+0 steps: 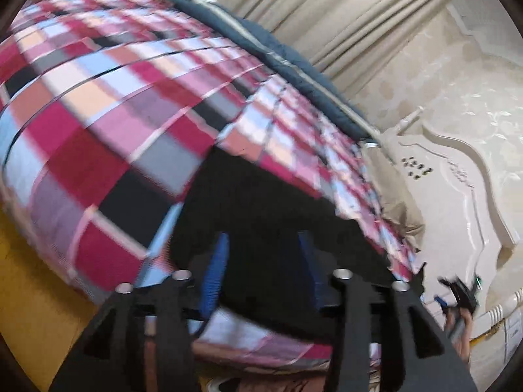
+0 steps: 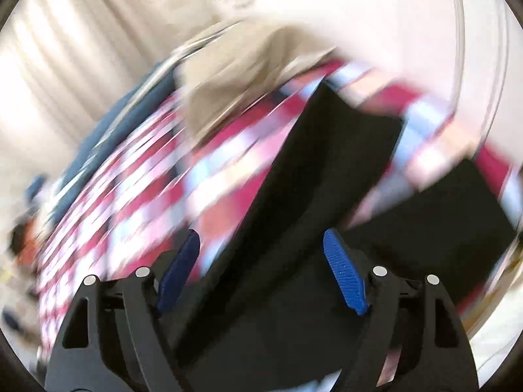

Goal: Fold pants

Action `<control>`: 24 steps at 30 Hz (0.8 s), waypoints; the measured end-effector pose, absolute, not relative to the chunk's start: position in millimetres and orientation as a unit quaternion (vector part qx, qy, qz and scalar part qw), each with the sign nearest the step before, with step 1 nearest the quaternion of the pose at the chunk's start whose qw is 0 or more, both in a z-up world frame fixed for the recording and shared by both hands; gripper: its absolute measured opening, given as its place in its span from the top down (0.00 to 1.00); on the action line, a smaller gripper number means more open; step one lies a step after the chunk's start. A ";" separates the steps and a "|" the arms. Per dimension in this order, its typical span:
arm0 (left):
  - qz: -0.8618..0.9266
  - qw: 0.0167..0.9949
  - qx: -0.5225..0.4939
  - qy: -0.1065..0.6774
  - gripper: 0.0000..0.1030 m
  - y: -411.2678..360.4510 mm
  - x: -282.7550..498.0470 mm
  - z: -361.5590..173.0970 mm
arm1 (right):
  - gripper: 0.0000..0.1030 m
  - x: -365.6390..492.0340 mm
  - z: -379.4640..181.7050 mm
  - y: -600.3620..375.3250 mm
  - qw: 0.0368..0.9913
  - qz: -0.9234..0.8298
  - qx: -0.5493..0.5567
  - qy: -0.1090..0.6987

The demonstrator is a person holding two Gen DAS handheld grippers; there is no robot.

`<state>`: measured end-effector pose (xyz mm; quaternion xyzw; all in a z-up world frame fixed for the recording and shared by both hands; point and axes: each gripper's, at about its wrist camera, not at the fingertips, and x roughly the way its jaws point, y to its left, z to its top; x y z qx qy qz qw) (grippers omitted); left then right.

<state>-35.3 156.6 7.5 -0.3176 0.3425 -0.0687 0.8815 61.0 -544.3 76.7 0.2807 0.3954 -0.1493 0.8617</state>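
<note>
Black pants point(image 1: 261, 215) lie on a bed with a red, pink and blue checked cover point(image 1: 108, 98). My left gripper point(image 1: 263, 245) is open, its blue fingers point(image 1: 217, 268) spread over the near part of the pants. In the blurred right wrist view the pants point(image 2: 310, 170) stretch away from me as two dark legs across the cover point(image 2: 137, 179). My right gripper point(image 2: 261, 248) is open wide over the black cloth, blue fingertips point(image 2: 343, 271) apart. The right gripper also shows far right in the left wrist view point(image 1: 461, 294).
A dark blue blanket point(image 1: 278, 52) and a beige pillow point(image 1: 402, 215) lie along the far side of the bed. A cream carved headboard point(image 1: 457, 179) stands at the right, curtains point(image 1: 343, 9) behind. Yellow floor point(image 1: 29, 294) shows at the left.
</note>
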 end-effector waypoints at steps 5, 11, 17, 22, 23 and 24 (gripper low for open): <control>-0.090 0.873 -0.321 0.356 0.52 124.6 -9.8 2.4 | 0.24 170.0 48.5 -602.8 0.798 -0.255 0.271 0.474; -0.102 0.844 -0.338 0.404 0.52 101.8 4.2 -28.5 | 0.94 180.2 6.2 -624.2 0.763 -0.251 0.281 0.525; -0.104 0.842 -0.334 0.411 0.47 92.8 1.3 -36.8 | 0.94 92.2 49.4 -637.6 0.830 -0.193 0.326 0.410; -0.117 0.842 -0.331 0.409 0.43 81.3 0.9 -35.1 | 0.94 -26.9 62.9 -656.6 0.851 -0.175 0.395 0.299; -0.117 0.842 -0.330 0.410 0.43 79.3 0.8 -35.8 | 0.95 -45.9 58.6 -658.6 0.850 -0.175 0.405 0.288; -0.118 0.841 -0.330 0.412 0.43 77.2 0.9 -36.7 | 0.95 -68.2 49.6 -659.4 0.846 -0.178 0.421 0.276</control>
